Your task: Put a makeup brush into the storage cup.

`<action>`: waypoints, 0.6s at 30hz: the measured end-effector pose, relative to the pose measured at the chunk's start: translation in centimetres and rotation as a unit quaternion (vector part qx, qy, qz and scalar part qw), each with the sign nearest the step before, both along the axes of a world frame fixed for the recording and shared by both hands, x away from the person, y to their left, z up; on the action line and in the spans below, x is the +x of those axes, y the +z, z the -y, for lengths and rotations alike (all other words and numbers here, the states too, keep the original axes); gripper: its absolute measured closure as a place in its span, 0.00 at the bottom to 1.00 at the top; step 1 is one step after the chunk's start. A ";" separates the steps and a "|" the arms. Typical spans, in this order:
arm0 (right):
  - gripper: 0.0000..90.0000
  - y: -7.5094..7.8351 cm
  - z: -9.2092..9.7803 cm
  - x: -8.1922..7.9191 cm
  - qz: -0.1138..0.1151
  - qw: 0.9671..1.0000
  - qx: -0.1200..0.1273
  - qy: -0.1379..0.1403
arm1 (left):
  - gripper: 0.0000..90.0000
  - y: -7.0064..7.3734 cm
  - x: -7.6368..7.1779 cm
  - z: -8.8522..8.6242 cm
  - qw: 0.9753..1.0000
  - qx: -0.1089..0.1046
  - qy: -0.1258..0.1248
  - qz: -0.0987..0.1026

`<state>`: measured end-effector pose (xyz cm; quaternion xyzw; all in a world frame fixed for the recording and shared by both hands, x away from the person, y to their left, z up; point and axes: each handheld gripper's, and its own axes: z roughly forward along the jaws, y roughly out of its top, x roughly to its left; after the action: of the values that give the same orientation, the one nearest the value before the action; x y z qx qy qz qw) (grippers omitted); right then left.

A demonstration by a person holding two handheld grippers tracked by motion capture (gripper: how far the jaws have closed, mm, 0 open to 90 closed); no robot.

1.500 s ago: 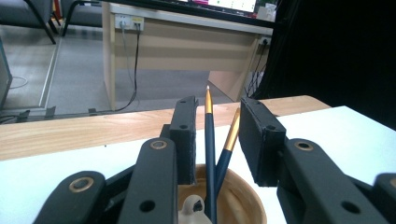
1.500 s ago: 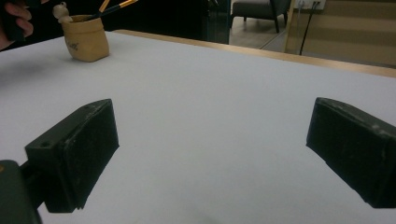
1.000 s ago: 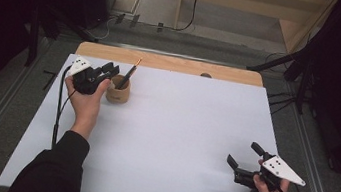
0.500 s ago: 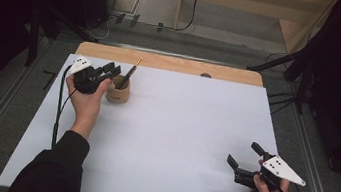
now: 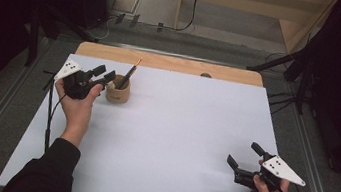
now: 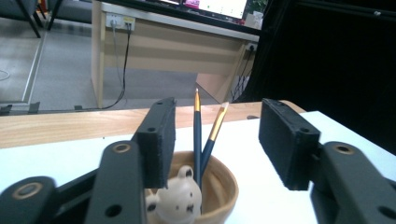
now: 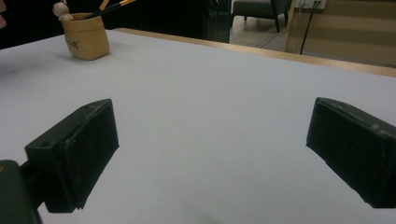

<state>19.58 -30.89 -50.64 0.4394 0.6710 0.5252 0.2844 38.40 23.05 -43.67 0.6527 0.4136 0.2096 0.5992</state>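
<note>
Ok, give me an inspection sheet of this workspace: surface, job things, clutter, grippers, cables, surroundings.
Surface: white sheet covering a wooden table, whose bare far edge shows.
Job's things: small round tan wooden cup with a little bear figure at its rim, upright at far left; two dark brushes with gold ferrules stand in it, leaning.
Clutter: nothing seen.
Grippers: left gripper open, jaws either side of the cup's near rim, not closed on it; right gripper open over bare sheet at near right.
Cables: black cable trailing from the left gripper.
Surroundings: grey floor, wooden desk with wall sockets beyond.
</note>
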 end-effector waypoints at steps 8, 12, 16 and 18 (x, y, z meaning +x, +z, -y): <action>0.03 0.0 -0.1 0.0 0.001 1.000 -0.001 0.002 | 0.31 0.2 -1.5 -1.0 1.000 0.006 -0.007 -0.007; 0.03 0.0 -0.2 0.0 0.000 1.000 -0.002 0.002 | 0.19 0.3 -2.4 -1.4 1.000 0.002 -0.014 -0.008; 0.03 -0.1 -0.2 0.0 -0.001 1.000 -0.002 0.002 | 0.11 0.3 -3.5 -1.8 1.000 0.009 -0.025 -0.007; 0.03 -0.1 -0.2 0.0 -0.001 1.000 -0.002 0.003 | 0.00 0.1 -3.8 -2.1 0.999 0.012 -0.041 -0.010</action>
<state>19.63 -30.66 -50.71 0.4377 0.6736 0.5241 0.2829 34.56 25.12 -43.56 0.6784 0.3904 0.1834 0.5948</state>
